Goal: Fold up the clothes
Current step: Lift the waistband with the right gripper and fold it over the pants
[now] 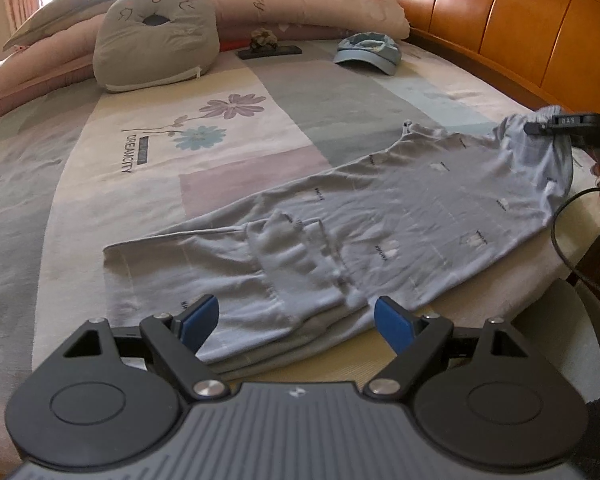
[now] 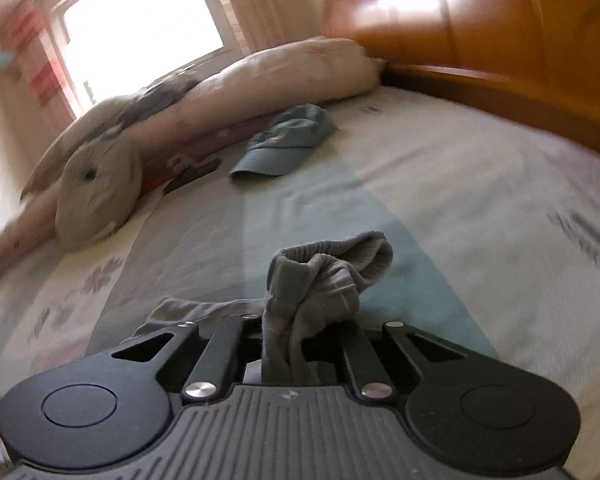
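Light grey-blue trousers point(image 1: 340, 224) with small printed marks lie across the patterned bedspread point(image 1: 160, 168), legs stretched toward the right, waist end near the bed's front edge. My left gripper point(image 1: 296, 320) hovers open just above the waist end, its blue pads point(image 1: 202, 320) on either side of the cloth, nothing held. At the far right my right gripper point(image 1: 540, 128) is shut on the leg cuff and lifts it; a hand holds its handle. In the right wrist view that bunched ribbed cuff point(image 2: 324, 280) sticks up out of my right gripper point(image 2: 292, 344), clamped between the closed fingers.
A blue cap point(image 1: 370, 52) point(image 2: 288, 142) lies near the pillows. A grey cushion point(image 1: 156, 46), a long pink bolster point(image 1: 312, 4) and a dark flat object point(image 1: 269, 51) line the bed's far side. A wooden headboard point(image 1: 520, 20) borders the right. A black cable point(image 1: 560, 236) hangs off the right gripper.
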{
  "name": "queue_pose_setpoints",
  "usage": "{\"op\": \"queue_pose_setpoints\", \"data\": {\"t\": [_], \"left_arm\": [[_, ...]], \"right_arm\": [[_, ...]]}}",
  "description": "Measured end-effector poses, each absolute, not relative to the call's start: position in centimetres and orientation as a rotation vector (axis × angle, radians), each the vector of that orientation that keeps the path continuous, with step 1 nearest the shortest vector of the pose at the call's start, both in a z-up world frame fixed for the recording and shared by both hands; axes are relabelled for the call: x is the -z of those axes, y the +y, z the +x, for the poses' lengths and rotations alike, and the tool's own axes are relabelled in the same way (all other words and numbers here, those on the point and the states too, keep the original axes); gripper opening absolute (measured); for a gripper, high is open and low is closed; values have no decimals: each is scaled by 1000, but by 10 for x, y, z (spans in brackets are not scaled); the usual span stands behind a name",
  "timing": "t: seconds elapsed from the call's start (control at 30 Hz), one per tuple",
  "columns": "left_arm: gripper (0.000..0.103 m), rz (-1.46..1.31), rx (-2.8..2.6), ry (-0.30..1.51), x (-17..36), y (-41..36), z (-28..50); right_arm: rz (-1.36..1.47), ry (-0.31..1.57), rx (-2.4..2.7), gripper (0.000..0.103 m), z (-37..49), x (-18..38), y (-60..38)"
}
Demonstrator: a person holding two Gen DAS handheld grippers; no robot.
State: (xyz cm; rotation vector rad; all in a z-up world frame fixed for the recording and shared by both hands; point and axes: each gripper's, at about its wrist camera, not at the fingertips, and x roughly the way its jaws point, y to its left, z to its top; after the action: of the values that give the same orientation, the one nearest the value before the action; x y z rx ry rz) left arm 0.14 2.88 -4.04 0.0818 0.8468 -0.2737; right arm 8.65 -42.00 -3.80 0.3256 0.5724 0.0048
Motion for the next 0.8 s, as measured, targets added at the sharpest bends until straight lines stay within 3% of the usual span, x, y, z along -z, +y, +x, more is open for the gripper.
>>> {"op": "queue_pose_setpoints", "data": {"t": [0.17, 0.8], "left_arm": [[86, 60, 285, 847, 44, 43, -2], [87, 13, 268, 850, 55, 92, -19]], "right_arm": [[137, 596, -50, 9, 94, 16, -369], [-110, 647, -297, 9, 95, -10, -206]]}}
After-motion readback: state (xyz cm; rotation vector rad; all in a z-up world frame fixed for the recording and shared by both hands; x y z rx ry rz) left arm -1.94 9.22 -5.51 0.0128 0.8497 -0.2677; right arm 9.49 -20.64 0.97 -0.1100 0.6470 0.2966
